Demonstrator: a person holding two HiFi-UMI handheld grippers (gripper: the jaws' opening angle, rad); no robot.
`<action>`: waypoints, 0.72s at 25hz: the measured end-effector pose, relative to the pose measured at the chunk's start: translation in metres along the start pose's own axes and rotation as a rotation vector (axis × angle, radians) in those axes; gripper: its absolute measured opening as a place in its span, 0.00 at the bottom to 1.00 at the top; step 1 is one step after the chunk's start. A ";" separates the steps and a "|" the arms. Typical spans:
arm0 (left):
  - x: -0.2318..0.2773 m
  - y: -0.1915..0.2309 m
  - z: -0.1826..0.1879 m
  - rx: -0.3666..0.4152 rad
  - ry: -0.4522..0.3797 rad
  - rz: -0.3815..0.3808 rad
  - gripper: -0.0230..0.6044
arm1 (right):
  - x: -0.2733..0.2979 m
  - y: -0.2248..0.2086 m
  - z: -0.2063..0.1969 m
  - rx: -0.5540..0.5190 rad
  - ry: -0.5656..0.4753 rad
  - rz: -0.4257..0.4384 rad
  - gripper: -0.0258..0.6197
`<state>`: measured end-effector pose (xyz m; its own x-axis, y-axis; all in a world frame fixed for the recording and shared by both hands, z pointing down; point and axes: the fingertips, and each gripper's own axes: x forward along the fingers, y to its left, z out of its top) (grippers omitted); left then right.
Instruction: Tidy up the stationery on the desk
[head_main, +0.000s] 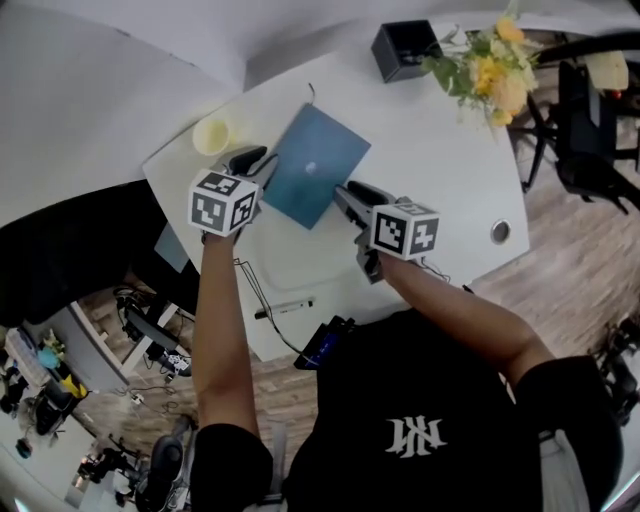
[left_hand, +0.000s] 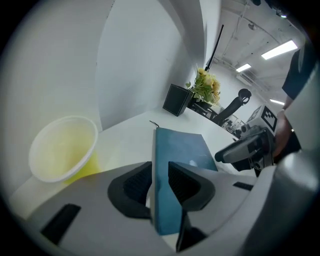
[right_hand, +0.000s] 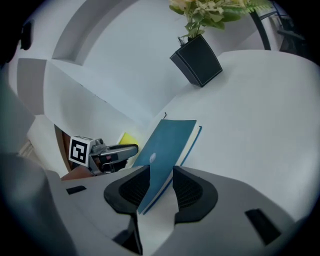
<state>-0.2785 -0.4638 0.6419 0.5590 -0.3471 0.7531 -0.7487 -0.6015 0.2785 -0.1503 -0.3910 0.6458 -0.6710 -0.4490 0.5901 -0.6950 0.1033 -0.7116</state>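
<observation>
I look down on a smooth white desk (head_main: 450, 190) with a rounded edge. A thin, rectangular notebook (head_main: 315, 165) with a matte teal cover lies flat near the middle, turned at an angle. A pale spot marks the cover, and white page edges show along one side in the right gripper view. A thin dark strand sticks out from its far corner.

My left gripper (head_main: 258, 170) sits at the notebook's left edge. In the left gripper view its two black, ribbed pads stand apart with the teal edge between them. I cannot see them clamping it.

My right gripper (head_main: 345, 195) sits at the notebook's near right corner. Its jaws are also spread, with the corner between the ribbed pads and a sliver of white desk showing beside the cover. The notebook is not clamped here either. Each gripper has a grey, rounded body and carries a white cube printed with black square markers.

Just left of the left gripper stands a round, pale yellow cup (head_main: 211, 135), open at the top with a thin white rim. At the far right of the desk sits a square black pot (head_main: 405, 48) with straight sides, well apart from the notebook. Yellow and cream flowers (head_main: 490, 65) with green leaves spread beside it.
</observation>
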 end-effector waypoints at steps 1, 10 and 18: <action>0.002 0.001 -0.001 0.000 0.009 -0.002 0.20 | 0.001 -0.002 0.001 0.009 0.002 -0.011 0.28; 0.011 -0.001 -0.006 0.000 0.044 -0.033 0.22 | 0.010 -0.011 0.004 0.027 0.022 -0.072 0.28; 0.013 -0.003 -0.008 -0.018 0.043 -0.047 0.19 | 0.013 -0.013 0.001 0.004 0.033 -0.094 0.25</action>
<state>-0.2719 -0.4602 0.6555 0.5778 -0.2874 0.7639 -0.7286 -0.6034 0.3241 -0.1492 -0.3989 0.6623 -0.6109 -0.4272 0.6665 -0.7543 0.0584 -0.6539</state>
